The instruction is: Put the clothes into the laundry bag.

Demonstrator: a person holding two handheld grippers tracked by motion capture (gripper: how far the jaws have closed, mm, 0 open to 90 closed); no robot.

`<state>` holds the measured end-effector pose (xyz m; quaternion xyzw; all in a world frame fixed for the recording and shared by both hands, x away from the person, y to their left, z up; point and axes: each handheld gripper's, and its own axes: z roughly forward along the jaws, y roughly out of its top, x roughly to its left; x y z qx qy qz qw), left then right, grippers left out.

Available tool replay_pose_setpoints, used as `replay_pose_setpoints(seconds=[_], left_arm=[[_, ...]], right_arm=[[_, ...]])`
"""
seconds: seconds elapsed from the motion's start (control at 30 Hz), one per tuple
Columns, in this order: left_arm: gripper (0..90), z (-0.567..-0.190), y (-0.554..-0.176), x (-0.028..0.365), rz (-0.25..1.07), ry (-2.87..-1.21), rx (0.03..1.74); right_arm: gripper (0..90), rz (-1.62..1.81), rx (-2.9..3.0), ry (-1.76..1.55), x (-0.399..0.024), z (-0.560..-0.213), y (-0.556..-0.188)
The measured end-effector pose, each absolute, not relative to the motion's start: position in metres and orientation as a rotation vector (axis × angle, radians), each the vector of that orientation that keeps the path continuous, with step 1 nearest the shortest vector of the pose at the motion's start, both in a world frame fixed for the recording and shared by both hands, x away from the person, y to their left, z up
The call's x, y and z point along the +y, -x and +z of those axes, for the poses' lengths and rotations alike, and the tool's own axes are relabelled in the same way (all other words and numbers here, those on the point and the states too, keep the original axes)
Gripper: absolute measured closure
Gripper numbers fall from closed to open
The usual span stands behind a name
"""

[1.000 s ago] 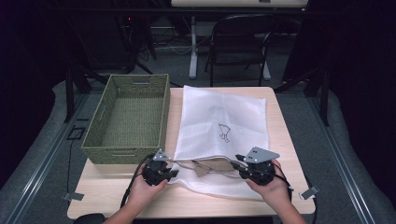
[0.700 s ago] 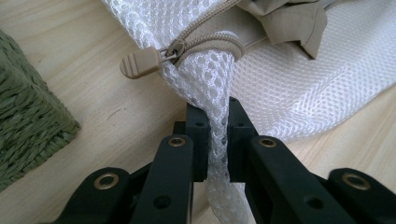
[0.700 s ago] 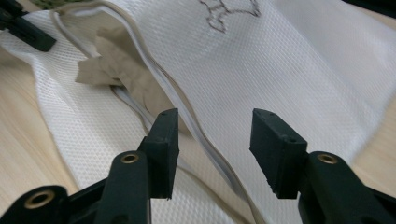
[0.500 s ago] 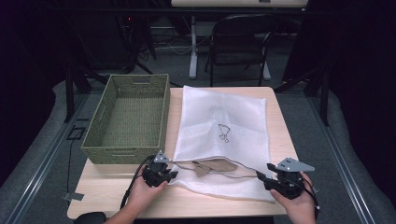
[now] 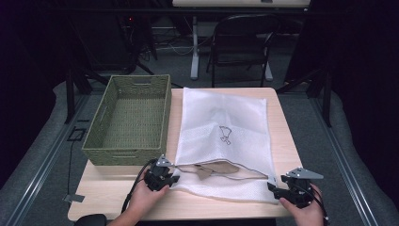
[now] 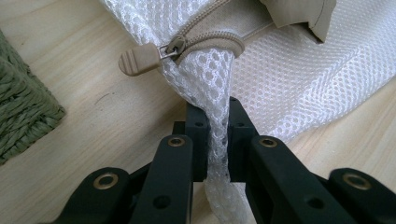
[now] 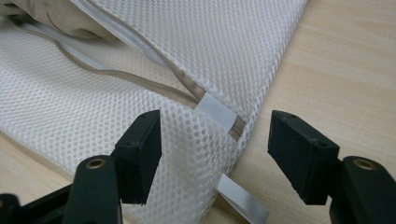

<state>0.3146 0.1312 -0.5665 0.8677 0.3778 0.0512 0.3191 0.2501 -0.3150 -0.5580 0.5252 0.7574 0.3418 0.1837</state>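
A white mesh zip bag [image 5: 221,136] lies flat on the wooden table [image 5: 282,122], with a beige cloth [image 5: 214,168] inside its open near edge. My left gripper [image 5: 164,178] is shut on the bag's near left corner. In the left gripper view its jaws [image 6: 217,140] pinch a fold of mesh just below the beige zipper pull [image 6: 136,60]. My right gripper [image 5: 277,189] is at the bag's near right corner and its jaws have just been opening. In the right gripper view they [image 7: 215,140] stand wide apart over the mesh and the white tab [image 7: 215,114], pressing nothing.
A green woven basket [image 5: 129,117] stands to the left of the bag, close to my left gripper. A folding chair [image 5: 242,42] is beyond the table's far edge. Bare wood runs along the right of the bag and along the near edge.
My right gripper has moved right and toward the near edge, from the middle of the bag's opening to its right corner, and its jaws have opened. The left gripper has stayed put.
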Motion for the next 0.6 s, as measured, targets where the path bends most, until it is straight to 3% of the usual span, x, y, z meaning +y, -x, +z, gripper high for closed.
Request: replay_pose_setpoints(seconds=[0.6], left_arm=[[83.1, -0.567, -0.315, 0.131, 0.142, -2.283, 0.988]], right_arm=[[33.2, 0.979, 2.172, -1.57, -0.317, -0.571, -0.254]])
